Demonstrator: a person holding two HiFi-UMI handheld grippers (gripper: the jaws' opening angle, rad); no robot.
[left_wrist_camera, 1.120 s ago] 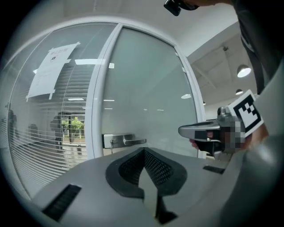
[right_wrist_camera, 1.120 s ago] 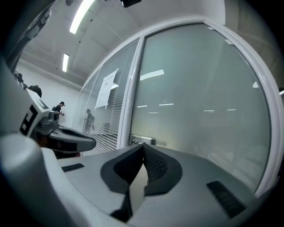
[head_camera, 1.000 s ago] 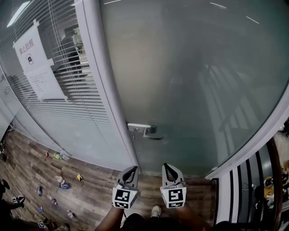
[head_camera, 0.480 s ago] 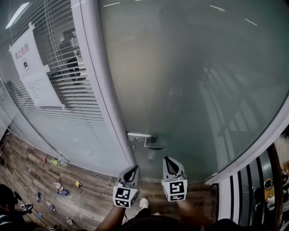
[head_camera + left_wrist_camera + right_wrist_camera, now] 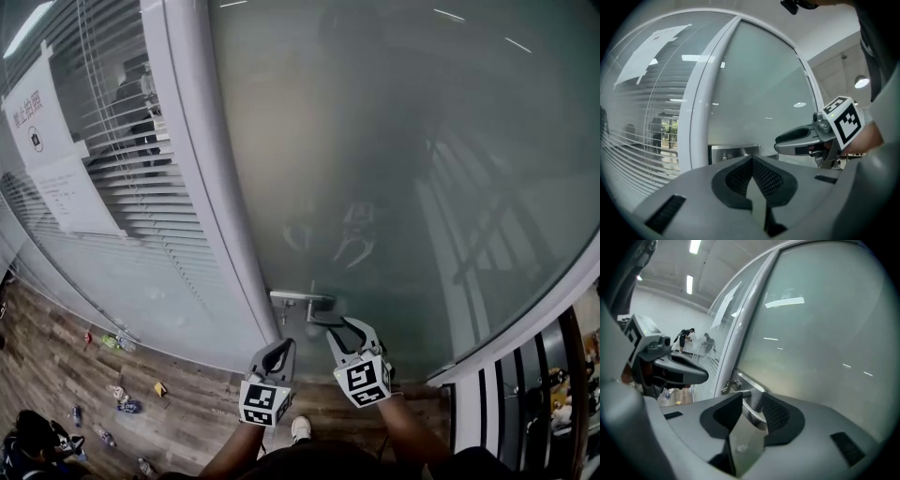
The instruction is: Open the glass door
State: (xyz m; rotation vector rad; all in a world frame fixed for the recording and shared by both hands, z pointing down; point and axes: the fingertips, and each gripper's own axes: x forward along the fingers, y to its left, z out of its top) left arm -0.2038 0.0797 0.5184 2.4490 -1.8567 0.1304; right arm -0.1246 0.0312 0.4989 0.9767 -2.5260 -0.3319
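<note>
The frosted glass door (image 5: 394, 169) fills the head view, its metal lever handle (image 5: 314, 302) low at the door's left edge. My right gripper (image 5: 343, 326) is up at the handle with its jaws opening. In the right gripper view the lever (image 5: 751, 405) lies between the spread pads of that gripper (image 5: 757, 405), and no pad clearly presses on it. My left gripper (image 5: 278, 347) hangs just left of it and below the handle, shut and empty. In the left gripper view its closed jaws (image 5: 752, 161) point at the lock plate (image 5: 733, 152).
A white door post (image 5: 211, 187) stands left of the door. Beyond it is a glass wall with blinds and paper notices (image 5: 37, 131). Small objects lie on the wooden floor (image 5: 122, 394) at lower left, near a person (image 5: 37, 436). A black railing (image 5: 553, 375) runs at right.
Both grippers have come forward to the door. The right one has rolled, and its jaws, shut before, now stand spread around the lever handle. The left stays shut.
</note>
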